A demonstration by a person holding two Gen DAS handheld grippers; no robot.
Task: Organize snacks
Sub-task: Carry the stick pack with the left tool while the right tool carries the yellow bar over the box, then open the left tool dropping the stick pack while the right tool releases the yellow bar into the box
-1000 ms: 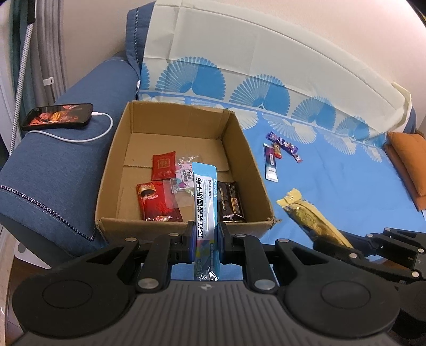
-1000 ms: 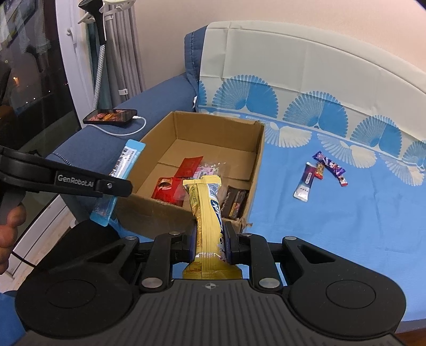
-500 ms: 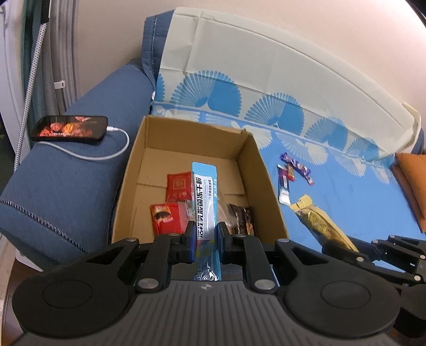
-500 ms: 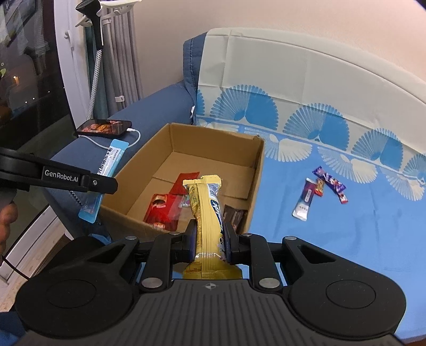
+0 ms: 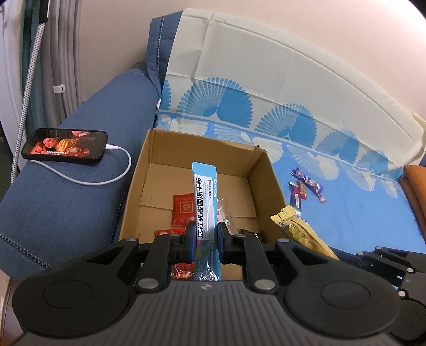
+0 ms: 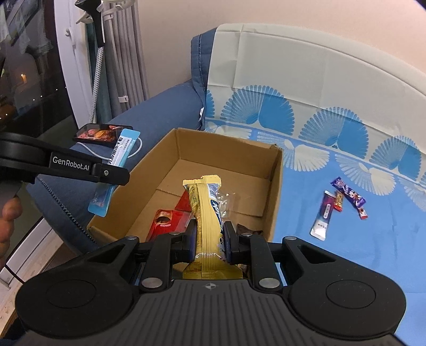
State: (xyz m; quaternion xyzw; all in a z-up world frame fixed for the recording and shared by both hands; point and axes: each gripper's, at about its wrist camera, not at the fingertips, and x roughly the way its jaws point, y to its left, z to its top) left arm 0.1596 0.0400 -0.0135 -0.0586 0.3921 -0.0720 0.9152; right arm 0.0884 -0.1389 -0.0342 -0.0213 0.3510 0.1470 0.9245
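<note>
Your left claw (image 5: 204, 238) pinches the blue sachet (image 5: 204, 202), upright over the box (image 5: 266, 181) | your right claw (image 6: 209, 239) pinches the yellow bar (image 6: 206, 210) above the box's near end | loose snacks (image 6: 339, 205) lie on the sofa, right of both claws.

Blue sofa (image 5: 80, 170) under a fan-print cover (image 5: 359, 202), plain cream wall (image 6: 293, 24) behind, grey curtains (image 6: 125, 53) at left, a dark night window (image 6: 29, 87), wooden floor (image 6: 34, 268) below.
</note>
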